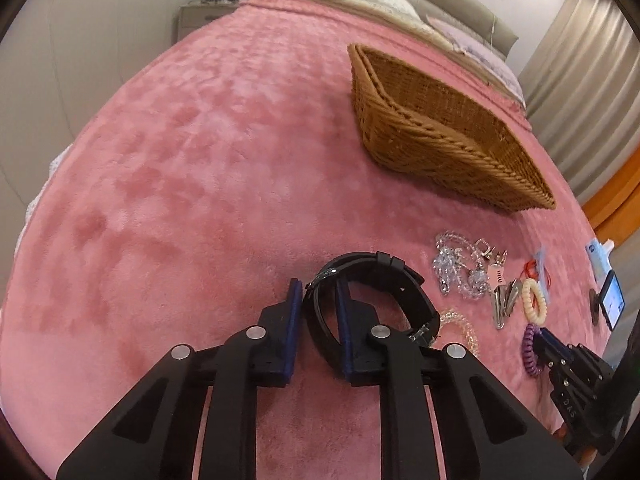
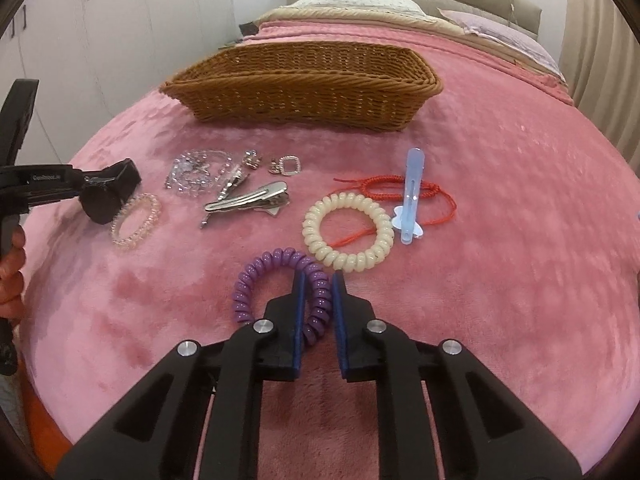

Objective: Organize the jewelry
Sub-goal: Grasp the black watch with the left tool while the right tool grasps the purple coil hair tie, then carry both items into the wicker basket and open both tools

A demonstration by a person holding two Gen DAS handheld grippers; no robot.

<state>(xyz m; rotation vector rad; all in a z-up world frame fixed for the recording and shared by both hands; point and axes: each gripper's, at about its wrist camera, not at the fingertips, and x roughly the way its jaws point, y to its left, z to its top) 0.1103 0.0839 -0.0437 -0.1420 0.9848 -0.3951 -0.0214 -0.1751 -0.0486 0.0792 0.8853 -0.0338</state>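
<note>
On the pink blanket, my left gripper [image 1: 318, 294] has its jaws around the strap of a black watch [image 1: 380, 284], still slightly apart with the strap between them. My right gripper [image 2: 319, 280] has its jaws around one side of a purple spiral hair tie [image 2: 276, 280], with a small gap. A cream spiral hair tie [image 2: 347, 232], a red cord bracelet [image 2: 396, 184], a light blue hair clip [image 2: 412, 196], silver clips [image 2: 248, 200], a crystal necklace [image 2: 196, 174] and a pink bead bracelet [image 2: 136, 220] lie beyond. The wicker basket [image 2: 304, 84] stands behind them.
The basket [image 1: 440, 132] is at the right in the left wrist view. The left gripper shows at the left edge of the right wrist view [image 2: 60, 188]. Pillows [image 2: 352, 4] lie at the bed's head. A phone [image 1: 612, 304] stands at the far right.
</note>
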